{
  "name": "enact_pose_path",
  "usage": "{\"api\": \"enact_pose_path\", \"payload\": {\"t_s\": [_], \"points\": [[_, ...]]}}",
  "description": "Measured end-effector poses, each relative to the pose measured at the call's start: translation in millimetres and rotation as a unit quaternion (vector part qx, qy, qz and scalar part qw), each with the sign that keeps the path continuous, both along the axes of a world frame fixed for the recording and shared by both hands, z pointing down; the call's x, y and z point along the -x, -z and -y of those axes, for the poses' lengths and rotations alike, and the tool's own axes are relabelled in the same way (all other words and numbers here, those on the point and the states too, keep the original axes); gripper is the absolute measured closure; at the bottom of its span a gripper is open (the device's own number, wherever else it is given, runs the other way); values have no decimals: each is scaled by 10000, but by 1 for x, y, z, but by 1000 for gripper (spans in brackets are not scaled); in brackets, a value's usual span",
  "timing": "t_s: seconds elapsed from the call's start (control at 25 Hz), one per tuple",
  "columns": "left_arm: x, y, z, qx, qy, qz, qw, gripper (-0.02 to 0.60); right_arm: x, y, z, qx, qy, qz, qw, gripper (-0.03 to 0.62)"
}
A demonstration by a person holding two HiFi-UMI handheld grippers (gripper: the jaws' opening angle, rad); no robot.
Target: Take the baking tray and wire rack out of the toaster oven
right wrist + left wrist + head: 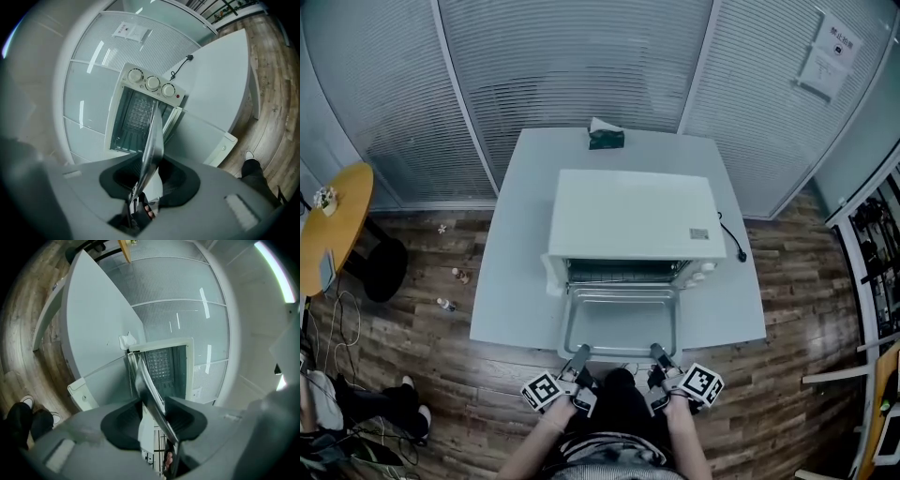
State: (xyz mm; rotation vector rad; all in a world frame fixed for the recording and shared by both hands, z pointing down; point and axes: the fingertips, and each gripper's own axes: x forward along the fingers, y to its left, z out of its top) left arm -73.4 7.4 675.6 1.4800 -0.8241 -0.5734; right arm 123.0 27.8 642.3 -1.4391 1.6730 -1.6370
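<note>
The white toaster oven [633, 217] stands on a pale table [511, 281] with its door open toward me. A shallow metal baking tray [621, 321] sticks out of the opening, level, over the door. My left gripper [580, 352] is shut on the tray's near left rim and my right gripper [656, 351] on its near right rim. The tray [151, 392] runs edge-on between the pads in the left gripper view, and likewise the tray [153, 140] in the right gripper view. A dark wire rack [623, 273] sits inside the oven cavity.
A green tissue box [606, 139] stands at the table's far edge. A black cable [733, 242] trails right of the oven. Three knobs [152, 83] line the oven's side panel. A round wooden table [333, 225] stands at the left, glass partitions behind.
</note>
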Motion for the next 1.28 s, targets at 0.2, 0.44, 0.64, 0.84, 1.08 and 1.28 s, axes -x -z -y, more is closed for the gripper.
{"api": "enact_pose_path", "payload": {"t_s": [0.2,0.44,0.64,0.84,1.08,1.28], "points": [[2,24,-9,-382,-41,-59,9992,430,1,13,-16,-83,-57,80,9999,484],[10,67,-15,-1156,-154,226,9929,430,3,37,-21,-531,177,155,9983,482],[15,97,-23,-1559,-204,180,9874,428,10,65,-18,-1126,465,200,9924,480],[18,119,-30,-1811,-221,246,9829,428,17,90,-16,-1481,698,282,9861,479],[20,154,-29,-2306,-361,489,9712,428,20,114,-14,-1769,741,426,9805,479],[15,176,-14,-2466,-429,631,9661,428,16,135,4,-2010,706,512,9757,476]]}}
